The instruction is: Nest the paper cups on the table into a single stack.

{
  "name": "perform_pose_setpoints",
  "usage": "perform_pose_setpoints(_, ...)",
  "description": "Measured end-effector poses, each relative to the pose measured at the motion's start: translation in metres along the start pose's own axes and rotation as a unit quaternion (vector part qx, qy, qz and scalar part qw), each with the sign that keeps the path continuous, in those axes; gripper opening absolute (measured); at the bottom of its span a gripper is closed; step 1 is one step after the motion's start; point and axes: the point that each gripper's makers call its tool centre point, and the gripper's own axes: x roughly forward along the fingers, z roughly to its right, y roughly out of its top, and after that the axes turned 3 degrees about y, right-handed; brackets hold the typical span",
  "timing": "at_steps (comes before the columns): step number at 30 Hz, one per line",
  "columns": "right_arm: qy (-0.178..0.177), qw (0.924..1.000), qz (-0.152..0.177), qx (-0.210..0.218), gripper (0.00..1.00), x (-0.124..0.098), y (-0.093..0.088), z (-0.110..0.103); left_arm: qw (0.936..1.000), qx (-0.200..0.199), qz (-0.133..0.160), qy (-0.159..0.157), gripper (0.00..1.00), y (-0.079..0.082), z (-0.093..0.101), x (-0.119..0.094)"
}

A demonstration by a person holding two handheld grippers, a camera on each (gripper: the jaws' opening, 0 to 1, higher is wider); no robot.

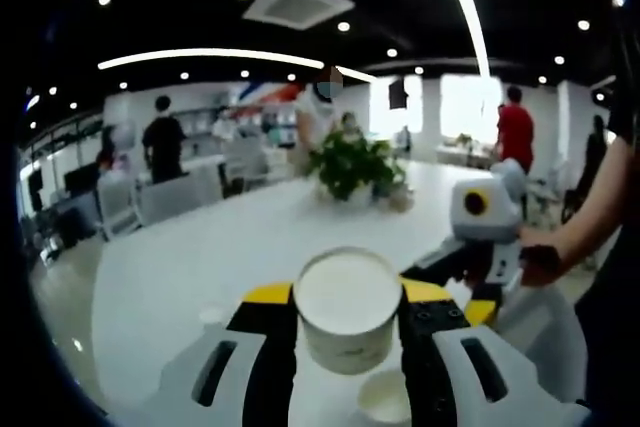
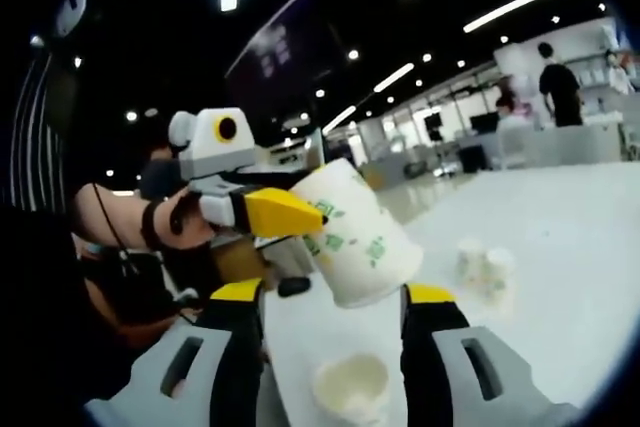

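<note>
left gripper view: paper cup (image 1: 349, 309) clamped in left gripper (image 1: 349, 332), lifted over a second cup (image 1: 385, 396) on the table (image 1: 180, 267); right gripper (image 2: 333, 307) wide, empty; next, probably lowering squarely to nest.

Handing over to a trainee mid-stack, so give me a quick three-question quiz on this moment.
1. True or false: the left gripper is shut on a cup.
2. In the left gripper view, what stands on the table beyond that cup? A) a plant B) a laptop C) a kettle
3. Fill in: the right gripper's jaws are ___ (open or shut), with a loose cup on the table below them.

Key: 1 true; 2 A; 3 open.
</note>
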Motion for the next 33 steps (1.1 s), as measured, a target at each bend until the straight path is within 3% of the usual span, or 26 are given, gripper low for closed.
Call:
perform_pose_setpoints(10,0.009,0.9995,0.028,0.011,0.47,-0.007,0.01,-0.002,0.9995,-0.019,0.02,-0.015,0.37,0.006,0.005,-0.006)
perform_pose_setpoints(21,0.013,0.9988,0.044,0.015,0.42,-0.011,0.016,-0.003,0.9994,-0.025,0.017,-0.018,0.38,0.004,0.006,-0.009)
perform_pose_setpoints(29,0.017,0.9977,0.063,0.019,0.33,-0.019,0.024,-0.002,0.9991,-0.026,0.019,-0.029,0.38,0.002,0.009,-0.014)
perform_pose_setpoints(33,0.025,0.9957,0.079,0.041,0.29,-0.02,0.029,-0.002,0.9992,-0.017,0.023,-0.029,0.38,0.001,0.012,-0.017)
